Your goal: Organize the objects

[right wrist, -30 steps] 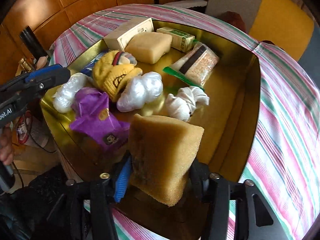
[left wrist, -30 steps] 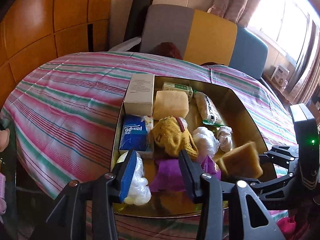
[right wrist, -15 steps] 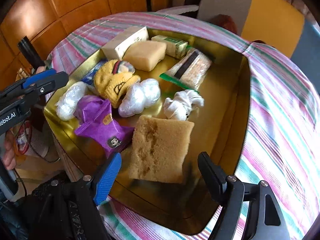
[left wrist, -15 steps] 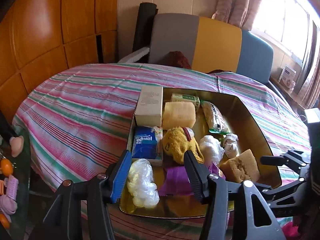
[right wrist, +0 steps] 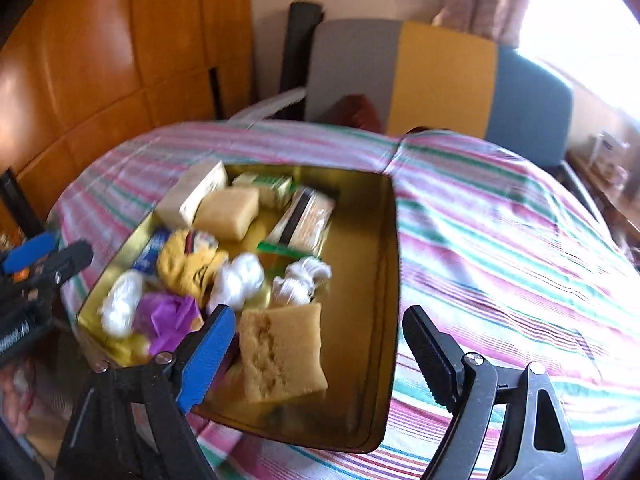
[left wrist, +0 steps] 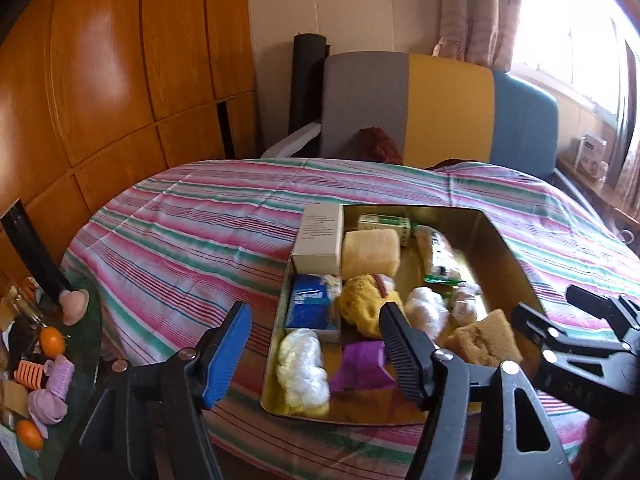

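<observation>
A gold metal tray [left wrist: 500, 240] [right wrist: 384, 280] sits on the striped tablecloth and holds several items. A tan sponge [right wrist: 280, 352] [left wrist: 486, 340] lies in its near right corner. Also inside are a second sponge [left wrist: 370, 252], a white box [left wrist: 320, 236], a blue tissue pack [left wrist: 310, 306], a yellow knit hat [left wrist: 366, 304], a purple wrapper [left wrist: 362, 364] and white plastic bundles [left wrist: 302, 364]. My left gripper [left wrist: 314, 348] is open and empty, held back from the tray's near left. My right gripper [right wrist: 320, 356] is open and empty above the tray's near edge.
The striped tablecloth [left wrist: 192, 240] covers a round table. A grey, yellow and blue sofa [left wrist: 440, 108] stands behind it. A side table at the left [left wrist: 48, 360] holds small orange fruits and pink things. Wooden wall panels [left wrist: 100, 80] are at the left.
My right gripper opened and let the tan sponge go into the tray's near right corner. Both grippers then drew back and up from the tray.
</observation>
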The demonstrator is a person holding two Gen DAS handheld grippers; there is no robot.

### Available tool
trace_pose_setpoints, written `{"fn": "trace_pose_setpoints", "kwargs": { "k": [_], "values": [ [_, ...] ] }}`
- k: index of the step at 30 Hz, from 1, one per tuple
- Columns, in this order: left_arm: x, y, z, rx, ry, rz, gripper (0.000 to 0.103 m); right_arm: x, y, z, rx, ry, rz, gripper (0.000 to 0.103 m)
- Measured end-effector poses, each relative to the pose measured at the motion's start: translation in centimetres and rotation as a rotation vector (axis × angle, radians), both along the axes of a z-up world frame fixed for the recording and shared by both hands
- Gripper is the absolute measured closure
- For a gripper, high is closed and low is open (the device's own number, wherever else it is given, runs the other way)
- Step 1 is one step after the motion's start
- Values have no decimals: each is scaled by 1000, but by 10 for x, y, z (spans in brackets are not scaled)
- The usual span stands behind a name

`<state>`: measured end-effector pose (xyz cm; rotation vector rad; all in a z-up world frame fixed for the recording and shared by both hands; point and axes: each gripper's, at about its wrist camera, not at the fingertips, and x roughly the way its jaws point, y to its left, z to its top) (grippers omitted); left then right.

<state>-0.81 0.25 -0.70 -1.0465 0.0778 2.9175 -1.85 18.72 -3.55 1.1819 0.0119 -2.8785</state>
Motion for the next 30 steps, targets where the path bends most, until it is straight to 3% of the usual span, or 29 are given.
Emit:
{"fn": "trace_pose_setpoints", "kwargs": {
  "k": [7, 28, 30],
  "values": [
    [9, 3, 4, -26, 17, 25, 36, 8, 10, 8, -48, 50, -95, 16],
    [8, -9, 5, 8, 20, 33, 39, 3, -15, 3, -26, 40, -54, 12],
    [10, -9, 6, 1, 43, 38, 48, 3, -16, 3, -24, 38, -53, 12]
  ]
}}
